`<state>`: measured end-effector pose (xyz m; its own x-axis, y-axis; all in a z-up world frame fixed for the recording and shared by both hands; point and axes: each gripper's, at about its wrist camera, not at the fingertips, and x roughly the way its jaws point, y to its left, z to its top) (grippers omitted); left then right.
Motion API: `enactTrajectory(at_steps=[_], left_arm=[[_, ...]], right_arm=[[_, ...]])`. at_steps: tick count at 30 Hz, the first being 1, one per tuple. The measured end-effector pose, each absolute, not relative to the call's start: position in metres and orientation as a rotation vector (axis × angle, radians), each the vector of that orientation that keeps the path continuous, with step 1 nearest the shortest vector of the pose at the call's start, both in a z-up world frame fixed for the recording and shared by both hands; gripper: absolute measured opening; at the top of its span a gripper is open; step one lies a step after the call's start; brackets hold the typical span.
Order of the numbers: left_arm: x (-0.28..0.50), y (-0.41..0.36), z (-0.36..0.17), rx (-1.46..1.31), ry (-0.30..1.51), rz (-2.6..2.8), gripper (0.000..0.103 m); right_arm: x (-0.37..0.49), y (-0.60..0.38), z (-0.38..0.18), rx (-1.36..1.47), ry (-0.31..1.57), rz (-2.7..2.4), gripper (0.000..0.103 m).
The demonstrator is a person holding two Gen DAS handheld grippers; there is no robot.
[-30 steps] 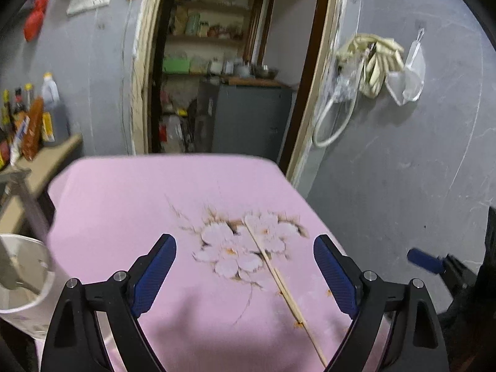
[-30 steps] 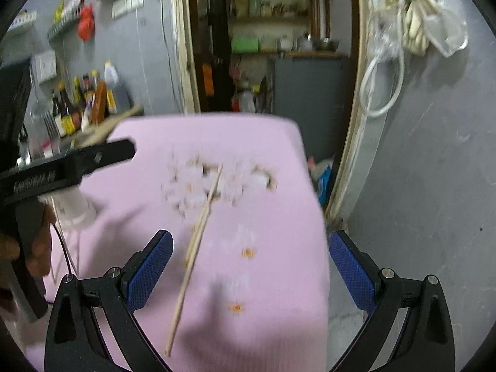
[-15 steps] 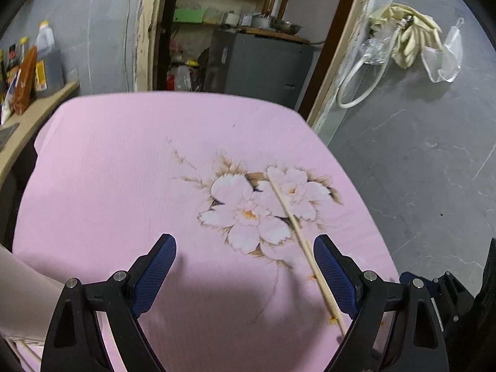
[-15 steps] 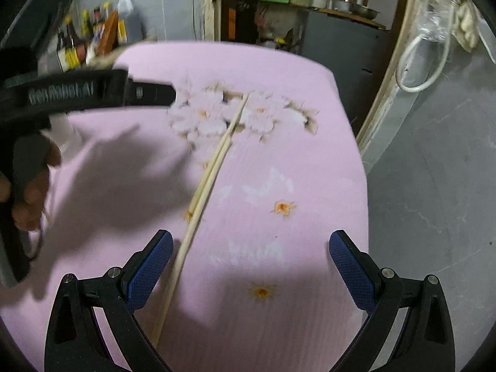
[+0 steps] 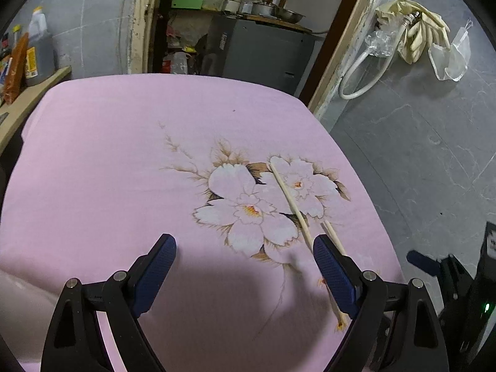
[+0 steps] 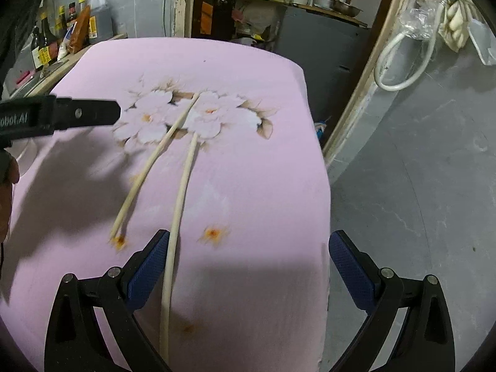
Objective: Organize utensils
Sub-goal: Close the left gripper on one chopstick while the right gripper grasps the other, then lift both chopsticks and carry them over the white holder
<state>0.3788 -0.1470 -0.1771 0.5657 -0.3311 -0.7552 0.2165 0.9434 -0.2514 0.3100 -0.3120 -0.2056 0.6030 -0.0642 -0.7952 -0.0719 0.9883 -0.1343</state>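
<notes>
Two pale wooden chopsticks lie on the pink flowered cloth [image 5: 102, 161]. In the left wrist view the far chopstick [image 5: 290, 200] crosses the printed flowers. The near chopstick [image 5: 333, 238] runs under my left gripper's right finger. My left gripper [image 5: 243, 248] is open above the cloth, holding nothing. In the right wrist view the left chopstick [image 6: 155, 161] and the long chopstick [image 6: 179, 204] splay apart. The long one passes just inside the left finger of my right gripper [image 6: 249, 241], which is open. My left gripper [image 6: 77, 114] juts in from the left there. My right gripper [image 5: 421, 260] shows at the left view's right edge.
The table's right edge [image 6: 322, 186] drops to a grey floor. Behind stand an open doorway and a grey cabinet [image 5: 260, 52]. Bottles [image 6: 93, 21] crowd a shelf at the back left. A white hose and gloves [image 5: 412, 37] hang on the wall. A hand [image 6: 6, 192] is at the left edge.
Both grippers have sunk toward the cloth and tipped further down, so the chopsticks appear larger and nearer. The white cup seen at the left view's lower left has slid out of frame.
</notes>
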Motion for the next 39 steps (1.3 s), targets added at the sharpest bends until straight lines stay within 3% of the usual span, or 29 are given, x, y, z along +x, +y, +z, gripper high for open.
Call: enactTrajectory(at_steps=[5, 8, 17, 27, 33, 39], left_arm=[[0.394, -0.156, -0.18, -0.146, 0.929, -0.359, 0.088], [0.405, -0.164, -0.183, -0.152, 0.947, -0.383, 0.081], [0.431, -0.184, -0.196, -0.192, 1.048, -0.473, 0.044], [0.461, -0.203, -0.203, -0.244, 1.147, -0.48, 0.032], [0.475, -0.212, -0.205, -0.189, 1.211, -0.428, 0.009], [0.473, -0.202, -0.208, -0.295, 1.245, -0.427, 0.006]], right_arm=[[0.337, -0.324, -0.204, -0.138, 0.916, 0.064, 0.069], [0.358, -0.33, -0.205, -0.101, 0.938, 0.122, 0.052], [0.393, -0.338, -0.211, -0.028, 0.999, 0.254, 0.017], [0.42, -0.357, -0.226, 0.195, 1.087, 0.32, 0.013], [0.425, -0.358, -0.23, 0.286, 1.125, 0.305, 0.006], [0.403, -0.361, -0.221, 0.358, 1.07, 0.295, 0.004]])
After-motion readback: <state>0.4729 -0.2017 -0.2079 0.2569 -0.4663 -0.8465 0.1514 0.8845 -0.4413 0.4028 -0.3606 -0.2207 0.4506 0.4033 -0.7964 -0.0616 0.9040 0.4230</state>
